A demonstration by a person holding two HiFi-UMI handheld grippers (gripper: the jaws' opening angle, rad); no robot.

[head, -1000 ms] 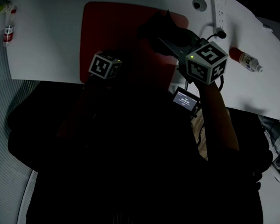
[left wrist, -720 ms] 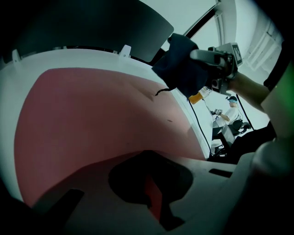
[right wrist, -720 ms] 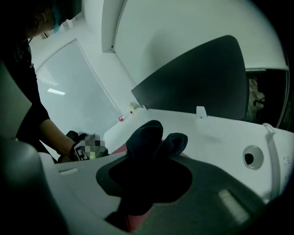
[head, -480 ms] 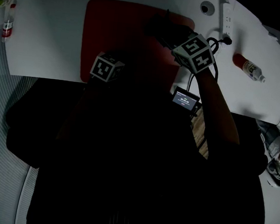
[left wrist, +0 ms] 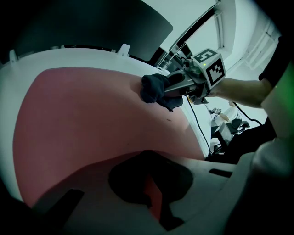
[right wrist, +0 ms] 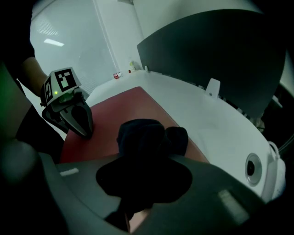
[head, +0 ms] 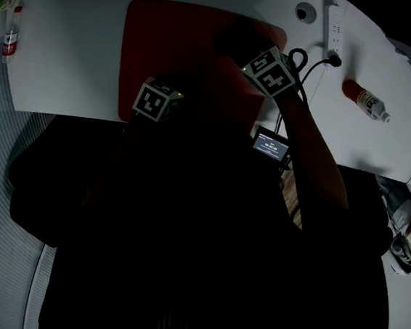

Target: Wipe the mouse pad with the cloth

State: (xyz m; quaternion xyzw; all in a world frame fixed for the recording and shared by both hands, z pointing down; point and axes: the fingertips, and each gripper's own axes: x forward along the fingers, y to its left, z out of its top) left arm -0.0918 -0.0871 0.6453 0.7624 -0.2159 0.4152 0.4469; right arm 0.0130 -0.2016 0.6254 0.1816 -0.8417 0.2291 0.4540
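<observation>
A red mouse pad (head: 178, 44) lies on the white table (head: 72, 44). My right gripper (head: 248, 51) is shut on a dark bunched cloth (head: 235, 38) at the pad's far right part. In the left gripper view the cloth (left wrist: 156, 89) hangs from the right gripper (left wrist: 171, 88) just over the pad (left wrist: 92, 119); whether they touch I cannot tell. In the right gripper view the cloth (right wrist: 149, 137) fills the jaws. My left gripper (right wrist: 86, 132) is shut with nothing in it, its tips down on the pad's (right wrist: 124, 108) near edge.
A white power strip (head: 333, 24) and a round grommet (head: 305, 11) sit at the far right, with a cable (head: 304, 61) running near my right hand. One red-capped bottle (head: 364, 96) lies right, another (head: 11, 30) left. A small screen (head: 270, 145) hangs below the table edge.
My right gripper has moved left and down with the cloth, from above the pad's right edge to over the pad. The left gripper has stayed on the near edge.
</observation>
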